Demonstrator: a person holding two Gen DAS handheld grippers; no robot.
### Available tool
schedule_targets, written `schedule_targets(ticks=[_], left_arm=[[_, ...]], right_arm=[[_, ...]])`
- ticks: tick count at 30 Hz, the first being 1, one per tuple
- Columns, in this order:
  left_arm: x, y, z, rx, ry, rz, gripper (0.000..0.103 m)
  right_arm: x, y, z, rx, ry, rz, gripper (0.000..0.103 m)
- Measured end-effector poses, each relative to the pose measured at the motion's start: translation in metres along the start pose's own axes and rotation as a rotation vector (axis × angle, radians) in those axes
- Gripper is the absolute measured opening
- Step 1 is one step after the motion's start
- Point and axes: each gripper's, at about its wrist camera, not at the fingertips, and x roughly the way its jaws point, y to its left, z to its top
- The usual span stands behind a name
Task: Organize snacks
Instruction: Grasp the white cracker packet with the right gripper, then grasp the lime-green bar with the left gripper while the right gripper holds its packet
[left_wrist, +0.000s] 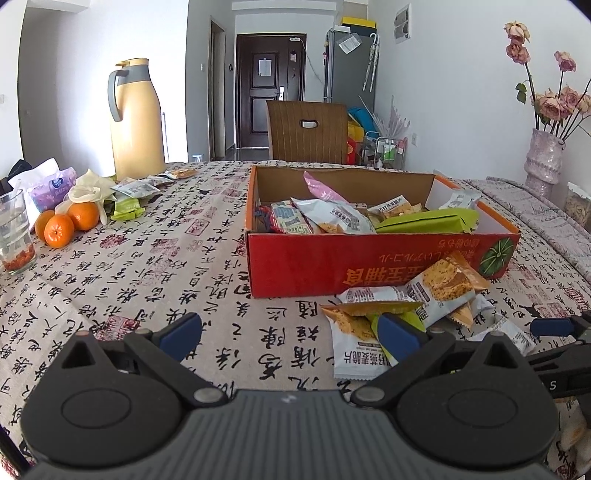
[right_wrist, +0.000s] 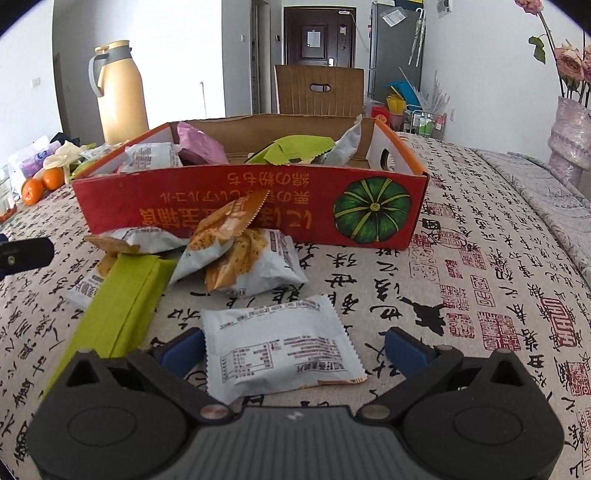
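Observation:
A red cardboard box (left_wrist: 314, 266) (right_wrist: 207, 206) holds several snack packets. More packets lie in a pile in front of it on the tablecloth (left_wrist: 417, 295) (right_wrist: 236, 254), with a long green packet (right_wrist: 118, 295) among them. My left gripper (left_wrist: 288, 330) is open and empty over bare cloth, left of the pile; its right finger sits by a white and orange packet (left_wrist: 354, 350). My right gripper (right_wrist: 293, 347) is open, its jaws on either side of a white packet (right_wrist: 280, 347) that lies flat on the table. The right gripper shows at the right edge of the left wrist view (left_wrist: 554, 326).
A yellow thermos jug (left_wrist: 135, 118), oranges (left_wrist: 64, 223), a glass (left_wrist: 14, 236), tissues and more small packets (left_wrist: 136, 195) sit at the far left. A vase of dried roses (left_wrist: 543, 155) stands at the far right. A wooden chair (left_wrist: 306, 129) stands behind the table.

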Motion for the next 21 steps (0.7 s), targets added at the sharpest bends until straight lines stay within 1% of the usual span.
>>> schedule_targets(ticks=[5, 8, 10, 11, 12, 15, 17, 18, 19, 20, 21], left_arm=[[0.001, 0.0, -0.001, -0.002, 0.013, -0.003, 0.103], [0.002, -0.001, -0.002, -0.002, 0.021, -0.004, 0.103], [0.002, -0.002, -0.002, -0.002, 0.025, -0.005, 0.103], [0.002, -0.003, -0.002, -0.001, 0.027, -0.007, 0.103], [0.002, -0.004, -0.002, 0.0, 0.029, -0.009, 0.103], [0.002, -0.007, -0.003, 0.007, 0.033, -0.014, 0.103], [0.002, -0.01, -0.003, 0.012, 0.036, -0.018, 0.103], [0.002, -0.011, -0.003, 0.015, 0.038, -0.02, 0.103], [0.001, -0.013, -0.003, 0.017, 0.039, -0.021, 0.103], [0.001, -0.014, -0.003, 0.019, 0.04, -0.023, 0.103], [0.001, -0.015, -0.003, 0.021, 0.042, -0.025, 0.103]], right_arm=[[-0.002, 0.001, -0.001, -0.001, -0.009, 0.003, 0.102], [-0.006, 0.002, -0.003, -0.01, -0.021, 0.018, 0.092], [-0.008, 0.004, -0.003, -0.018, -0.031, 0.029, 0.08], [-0.009, 0.004, -0.003, -0.021, -0.035, 0.034, 0.076], [-0.011, 0.004, -0.003, -0.021, -0.04, 0.036, 0.07], [-0.014, 0.004, -0.005, -0.022, -0.051, 0.036, 0.064], [-0.016, 0.003, -0.007, -0.019, -0.061, 0.031, 0.059], [-0.017, 0.003, -0.008, -0.014, -0.068, 0.026, 0.053], [-0.019, 0.002, -0.008, -0.009, -0.075, 0.02, 0.043], [-0.02, 0.0, -0.009, -0.002, -0.076, 0.019, 0.03], [-0.02, -0.002, -0.009, 0.009, -0.077, 0.031, 0.01]])
